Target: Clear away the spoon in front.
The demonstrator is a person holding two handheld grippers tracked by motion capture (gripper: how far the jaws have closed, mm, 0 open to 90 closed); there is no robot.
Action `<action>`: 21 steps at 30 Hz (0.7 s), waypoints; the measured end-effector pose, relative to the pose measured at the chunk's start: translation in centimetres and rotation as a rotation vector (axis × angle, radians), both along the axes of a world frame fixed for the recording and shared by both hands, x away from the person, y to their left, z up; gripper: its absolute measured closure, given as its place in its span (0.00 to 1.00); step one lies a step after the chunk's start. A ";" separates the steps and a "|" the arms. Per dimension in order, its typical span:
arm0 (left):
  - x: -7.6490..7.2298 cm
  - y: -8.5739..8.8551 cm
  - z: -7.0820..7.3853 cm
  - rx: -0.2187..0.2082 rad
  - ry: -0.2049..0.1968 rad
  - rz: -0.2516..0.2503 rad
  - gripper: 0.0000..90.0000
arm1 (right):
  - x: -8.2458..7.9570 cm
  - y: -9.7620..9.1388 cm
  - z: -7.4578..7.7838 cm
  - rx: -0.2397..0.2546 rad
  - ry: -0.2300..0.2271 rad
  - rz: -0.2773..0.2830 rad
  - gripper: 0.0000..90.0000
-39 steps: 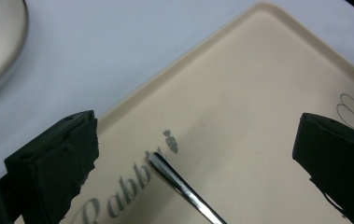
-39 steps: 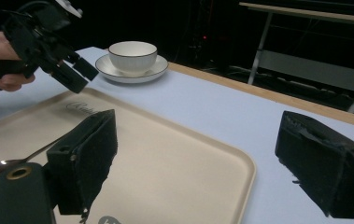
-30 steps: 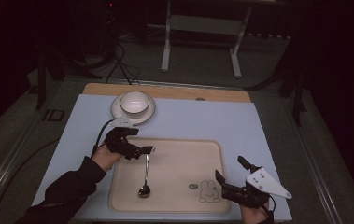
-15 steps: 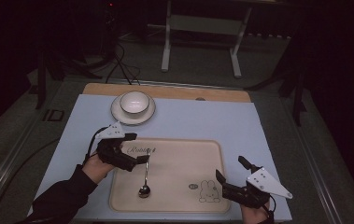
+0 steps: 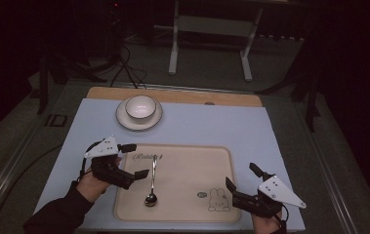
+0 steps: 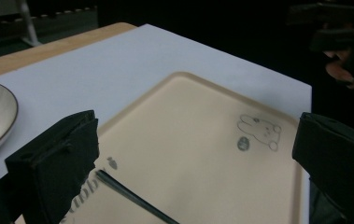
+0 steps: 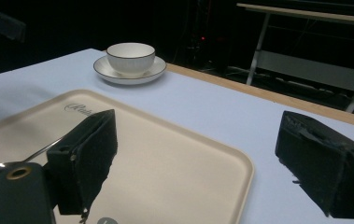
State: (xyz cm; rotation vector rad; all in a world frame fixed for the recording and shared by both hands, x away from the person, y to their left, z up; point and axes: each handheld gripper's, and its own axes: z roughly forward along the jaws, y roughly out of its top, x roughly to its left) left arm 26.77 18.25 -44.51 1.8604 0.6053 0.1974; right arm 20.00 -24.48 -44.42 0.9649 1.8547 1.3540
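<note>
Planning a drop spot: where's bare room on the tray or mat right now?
Free: tray middle, between spoon and rabbit print; blue mat right of the bowl on its saucer. Crowded: tray's left edge by the left hand-held gripper, front right corner by the right hand-held gripper.

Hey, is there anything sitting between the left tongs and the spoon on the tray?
Nothing visible. The left tongs are open beside the spoon, and only bare tray lies between them.

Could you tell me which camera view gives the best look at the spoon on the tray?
The high view: the whole spoon lies on the tray, bowl end nearest the person. The left gripper view catches part of its handle; the right gripper view shows its bowl and some handle behind a finger.
</note>
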 end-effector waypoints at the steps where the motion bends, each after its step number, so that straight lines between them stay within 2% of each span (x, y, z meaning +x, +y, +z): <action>1: -0.2 0.1 -0.1 0.007 -0.004 0.001 0.01 | 0.0 0.0 0.0 0.000 0.001 0.000 0.14; 9: -1.2 1.8 -1.0 -0.027 -0.008 0.013 0.01 | 0.0 0.0 0.0 -0.001 -0.002 -0.001 0.14; 15: -1.4 2.4 -2.0 -0.021 -0.020 0.018 0.01 | 0.0 0.0 0.0 -0.001 -0.002 -0.001 0.14; 21: -1.3 2.7 -3.3 -0.026 -0.007 0.025 0.01 | 0.0 0.0 0.0 -0.005 -0.001 -0.002 0.14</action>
